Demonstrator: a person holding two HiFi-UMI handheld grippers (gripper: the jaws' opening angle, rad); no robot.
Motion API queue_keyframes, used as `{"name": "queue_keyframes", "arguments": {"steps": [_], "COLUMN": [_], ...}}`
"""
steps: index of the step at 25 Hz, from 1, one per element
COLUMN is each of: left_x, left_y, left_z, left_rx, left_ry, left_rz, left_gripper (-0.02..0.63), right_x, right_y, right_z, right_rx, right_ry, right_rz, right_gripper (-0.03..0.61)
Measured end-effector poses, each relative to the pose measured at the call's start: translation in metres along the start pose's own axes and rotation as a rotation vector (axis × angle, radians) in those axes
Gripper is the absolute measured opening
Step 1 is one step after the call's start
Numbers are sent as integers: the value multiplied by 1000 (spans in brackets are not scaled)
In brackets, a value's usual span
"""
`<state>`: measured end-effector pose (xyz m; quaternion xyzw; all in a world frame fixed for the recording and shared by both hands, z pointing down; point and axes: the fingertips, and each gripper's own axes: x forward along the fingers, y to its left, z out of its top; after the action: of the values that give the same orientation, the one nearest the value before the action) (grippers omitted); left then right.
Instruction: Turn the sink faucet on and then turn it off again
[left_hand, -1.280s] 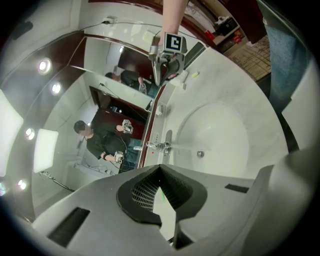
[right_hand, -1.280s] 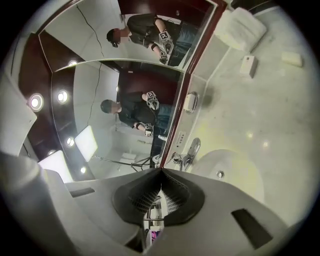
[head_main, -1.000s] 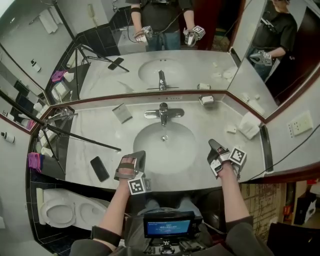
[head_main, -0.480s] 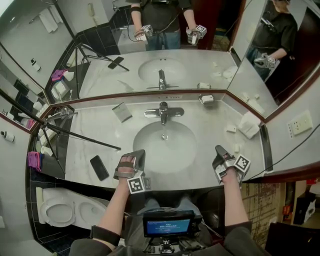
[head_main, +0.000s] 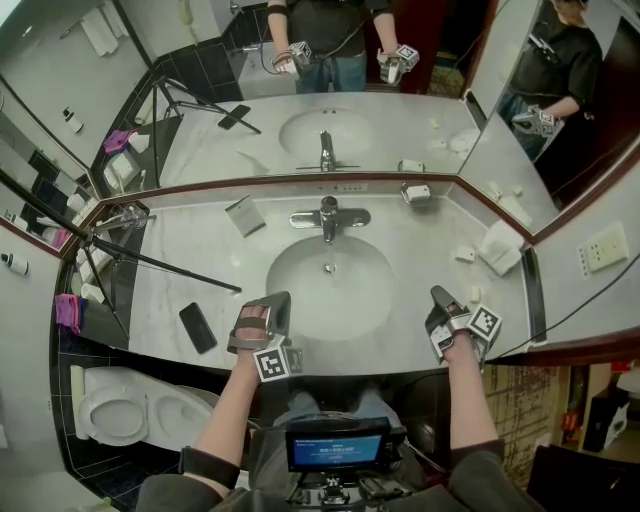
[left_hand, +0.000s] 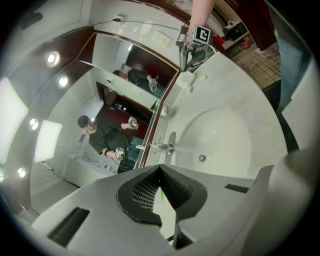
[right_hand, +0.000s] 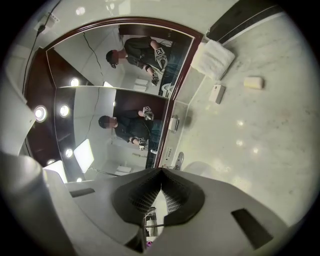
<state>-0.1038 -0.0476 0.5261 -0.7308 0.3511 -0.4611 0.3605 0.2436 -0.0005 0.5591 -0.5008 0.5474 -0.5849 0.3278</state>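
The chrome faucet (head_main: 328, 215) stands at the back of the white sink basin (head_main: 290, 262), its lever centred; I see no water running. My left gripper (head_main: 279, 299) rests shut at the basin's near left rim, pointing toward the faucet (left_hand: 167, 146), with nothing between its jaws. My right gripper (head_main: 438, 294) is shut and empty too, low over the counter at the near right of the basin. In the left gripper view, its own tips (left_hand: 160, 168) meet, and the right gripper (left_hand: 192, 52) shows far off. In the right gripper view, the closed tips (right_hand: 161, 171) sit below the faucet (right_hand: 178, 160).
A black phone (head_main: 197, 327) and a tripod leg (head_main: 150, 262) lie on the marble counter at left. A small packet (head_main: 244, 215), a soap dish (head_main: 415, 192), a soap bar (head_main: 463, 255) and a folded towel (head_main: 497, 247) sit around the back. Mirrors rise behind; a toilet (head_main: 115, 415) stands lower left.
My right gripper has slid right and back toward the counter's near edge, then settled. The left gripper has stayed put. Both stay shut.
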Motion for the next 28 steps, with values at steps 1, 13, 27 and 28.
{"name": "queue_keyframes", "arguments": {"steps": [1, 13, 27, 28], "left_x": [0, 13, 63, 69], "left_y": [0, 11, 29, 32], "left_z": [-1, -3, -3, -1], "left_rx": [-12, -132, -490, -529], "left_ry": [1, 8, 41, 38], "left_rz": [-1, -1, -68, -75], "left_gripper": [0, 2, 77, 89], "right_x": [1, 23, 65, 68], "right_y": [1, 9, 2, 1], "right_z": [0, 6, 0, -1], "right_rx": [-7, -98, -244, -260], "right_ry": [2, 36, 138, 148], "right_rz": [0, -14, -62, -69], "right_gripper": [1, 1, 1, 1]}}
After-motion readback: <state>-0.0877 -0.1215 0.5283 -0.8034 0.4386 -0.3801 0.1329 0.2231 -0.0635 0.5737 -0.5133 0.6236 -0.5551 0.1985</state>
